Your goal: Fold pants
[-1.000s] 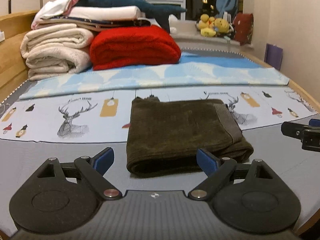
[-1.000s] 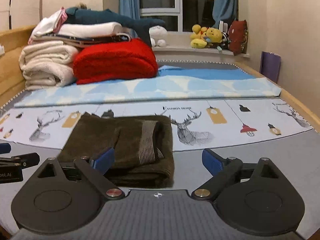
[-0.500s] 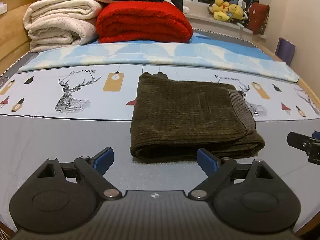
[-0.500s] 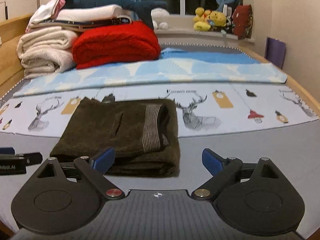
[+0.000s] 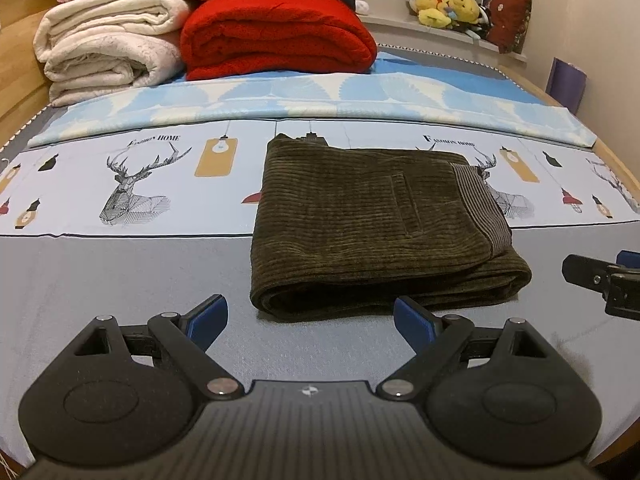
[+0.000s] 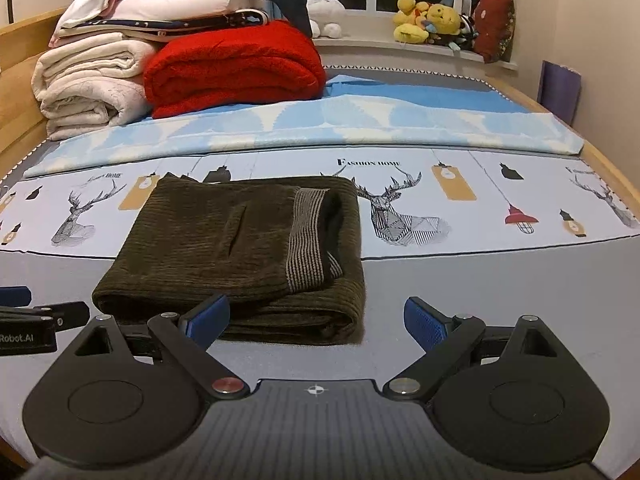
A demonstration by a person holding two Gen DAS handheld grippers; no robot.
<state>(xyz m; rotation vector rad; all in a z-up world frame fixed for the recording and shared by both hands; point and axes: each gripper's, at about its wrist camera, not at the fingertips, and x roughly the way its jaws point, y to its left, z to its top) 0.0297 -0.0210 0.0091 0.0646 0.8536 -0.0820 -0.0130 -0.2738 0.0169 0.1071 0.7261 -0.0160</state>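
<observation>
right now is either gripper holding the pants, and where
Nothing is held: left gripper and right gripper are both open, short of the folded pants.

pants (image 5: 372,220) | dark olive corduroy, folded into flat rectangle, striped waistband lining showing at right | lies just ahead of left gripper (image 5: 310,316), untouched

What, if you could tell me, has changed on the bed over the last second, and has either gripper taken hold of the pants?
Both cameras have tilted downward and eased toward the folded pants, which now sit larger and higher in each view. Nothing was gripped or released: the left gripper and right gripper stay open and empty. The pants keep their folded shape and place on the bed sheet, and the red blanket behind has not moved.
</observation>
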